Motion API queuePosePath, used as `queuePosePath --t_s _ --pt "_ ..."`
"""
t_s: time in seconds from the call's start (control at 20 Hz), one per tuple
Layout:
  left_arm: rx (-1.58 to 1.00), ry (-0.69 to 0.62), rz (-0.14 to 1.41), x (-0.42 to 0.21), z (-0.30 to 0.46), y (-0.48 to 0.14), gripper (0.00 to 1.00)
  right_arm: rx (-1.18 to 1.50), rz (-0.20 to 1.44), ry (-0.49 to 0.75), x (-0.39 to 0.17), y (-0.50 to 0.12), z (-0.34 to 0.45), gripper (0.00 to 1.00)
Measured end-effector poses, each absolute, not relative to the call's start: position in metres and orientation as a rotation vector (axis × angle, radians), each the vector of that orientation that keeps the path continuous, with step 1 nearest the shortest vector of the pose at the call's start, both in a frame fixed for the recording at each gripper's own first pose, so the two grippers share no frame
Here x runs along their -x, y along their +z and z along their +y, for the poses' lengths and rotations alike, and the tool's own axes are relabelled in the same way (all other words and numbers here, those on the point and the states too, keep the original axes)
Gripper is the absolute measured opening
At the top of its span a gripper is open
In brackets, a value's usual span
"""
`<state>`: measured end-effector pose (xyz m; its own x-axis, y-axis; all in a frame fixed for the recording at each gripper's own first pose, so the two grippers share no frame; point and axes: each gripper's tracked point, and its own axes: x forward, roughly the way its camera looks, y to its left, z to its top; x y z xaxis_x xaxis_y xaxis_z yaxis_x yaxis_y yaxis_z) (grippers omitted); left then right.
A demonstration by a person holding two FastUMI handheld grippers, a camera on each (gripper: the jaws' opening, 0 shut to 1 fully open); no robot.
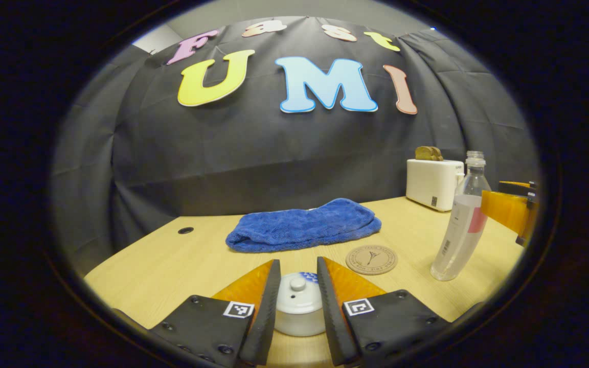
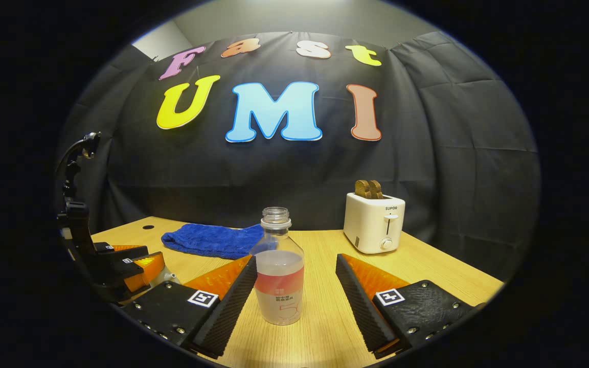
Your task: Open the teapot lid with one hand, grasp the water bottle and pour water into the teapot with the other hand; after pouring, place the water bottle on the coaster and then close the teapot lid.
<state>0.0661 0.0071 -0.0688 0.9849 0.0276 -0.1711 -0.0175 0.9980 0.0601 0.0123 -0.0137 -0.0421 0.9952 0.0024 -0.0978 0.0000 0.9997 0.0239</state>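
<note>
With both claws apart, left claw point(image 1: 298, 273) straddling teapot lid point(image 1: 298, 294), right claw point(image 2: 294, 273) round water bottle point(image 2: 277, 276): capless, prob tips if nudged off-centre.

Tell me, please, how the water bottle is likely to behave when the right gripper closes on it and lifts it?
The water bottle looks like thin clear plastic, so it may flex under the fingers. It is tall, narrow and uncapped, so a nudge could tip it and spill. Partly filled, it is probably fairly light, with water sloshing once tilted.
</note>
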Motion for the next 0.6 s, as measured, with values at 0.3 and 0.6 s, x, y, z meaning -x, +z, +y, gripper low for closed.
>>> queuePosePath --t_s 0.3,0.6 --pt "-0.088 -0.007 0.198 -0.074 0.005 -0.064 0.34 -0.014 0.104 0.002 -0.011 -0.046 -0.012 0.96" --pt "-0.091 -0.004 0.198 -0.075 0.007 -0.066 0.10 -0.020 0.105 0.000 -0.011 -0.047 -0.014 0.96"
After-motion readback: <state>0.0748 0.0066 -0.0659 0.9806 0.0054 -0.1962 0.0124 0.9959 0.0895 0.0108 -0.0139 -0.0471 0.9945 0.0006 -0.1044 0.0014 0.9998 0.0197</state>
